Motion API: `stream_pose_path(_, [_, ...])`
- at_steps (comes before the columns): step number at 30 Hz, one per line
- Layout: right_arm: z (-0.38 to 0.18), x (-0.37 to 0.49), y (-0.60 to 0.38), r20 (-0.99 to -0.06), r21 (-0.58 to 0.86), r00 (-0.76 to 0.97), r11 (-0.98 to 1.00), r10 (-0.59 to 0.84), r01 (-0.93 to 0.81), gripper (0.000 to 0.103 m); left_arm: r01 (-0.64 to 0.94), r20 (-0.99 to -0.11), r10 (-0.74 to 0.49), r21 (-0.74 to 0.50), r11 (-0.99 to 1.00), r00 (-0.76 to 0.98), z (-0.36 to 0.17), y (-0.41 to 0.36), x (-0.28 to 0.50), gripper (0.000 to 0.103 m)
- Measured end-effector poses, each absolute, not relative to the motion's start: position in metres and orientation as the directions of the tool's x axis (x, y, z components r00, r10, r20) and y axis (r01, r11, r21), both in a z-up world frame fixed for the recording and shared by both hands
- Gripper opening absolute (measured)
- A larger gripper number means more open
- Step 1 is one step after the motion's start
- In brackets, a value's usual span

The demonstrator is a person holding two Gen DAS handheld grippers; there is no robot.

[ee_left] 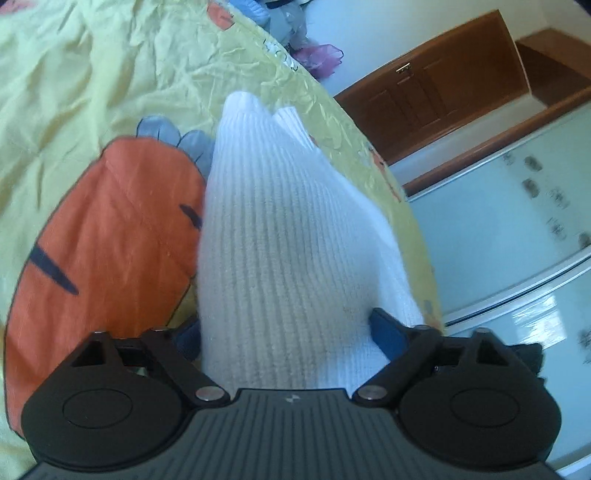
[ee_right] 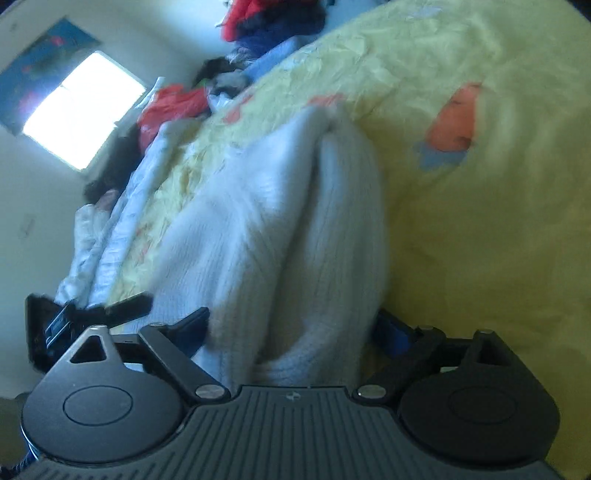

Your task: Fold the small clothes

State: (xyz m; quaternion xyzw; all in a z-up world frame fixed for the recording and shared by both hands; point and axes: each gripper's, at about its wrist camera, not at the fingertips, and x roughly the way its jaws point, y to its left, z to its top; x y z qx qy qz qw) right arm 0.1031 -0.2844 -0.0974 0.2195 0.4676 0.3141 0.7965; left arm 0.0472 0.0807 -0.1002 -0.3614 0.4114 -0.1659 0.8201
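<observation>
Folding is under way: both the left gripper and the right gripper are clasping the white ribbed knit garment over the yellow bedsheet; unfolded clothes are waiting.

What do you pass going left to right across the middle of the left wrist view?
Orange carrot print on the yellow bedsheet → white ribbed knit garment → pale cabinet front.

Home bedroom, yellow bedsheet, wooden door, clothes pile
</observation>
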Motion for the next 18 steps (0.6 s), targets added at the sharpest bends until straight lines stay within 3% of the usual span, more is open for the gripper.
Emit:
stream_pose_path(3, [-0.091, 0.097, -0.273, -0.612, 0.597, 0.377, 0.719, 0.695, -0.356, 0.071, 0.015, -0.568, -0.518, -0.664, 0.747, 0.64, -0.084, 0.076, 0.038, 0.058])
stream_pose_path(6, [-0.072, 0.08, -0.271, -0.586, 0.58, 0.398, 0.708, 0.706, -0.403, 0.06, 0.062, -0.569, -0.471, -0.592, 0.803, 0.674, -0.059, 0.069, 0.018, 0.056])
stream_pose_path(9, [-0.064, 0.065, -0.277, -0.552, 0.604, 0.385, 0.673, 0.739, -0.426, 0.056, 0.104, -0.567, -0.474, -0.563, 0.82, 0.674, -0.052, 0.071, -0.002, 0.057])
stream_pose_path(11, [-0.073, 0.06, -0.282, -0.551, 0.633, 0.361, 0.658, 0.753, -0.407, 0.056, 0.098, -0.591, -0.471, -0.551, 0.829, 0.655, -0.062, 0.073, -0.008, 0.061])
stream_pose_path(15, [-0.095, 0.062, -0.293, -0.525, 0.698, 0.377, 0.639, 0.763, -0.322, 0.062, 0.072, -0.584, -0.438, -0.543, 0.837, 0.684, -0.082, 0.076, -0.01, 0.085])
stream_pose_path(18, [-0.088, 0.057, -0.296, -0.539, 0.692, 0.409, 0.664, 0.737, -0.283, 0.069, 0.059, -0.579, -0.365, -0.478, 0.876, 0.73, -0.065, 0.077, -0.021, 0.087])
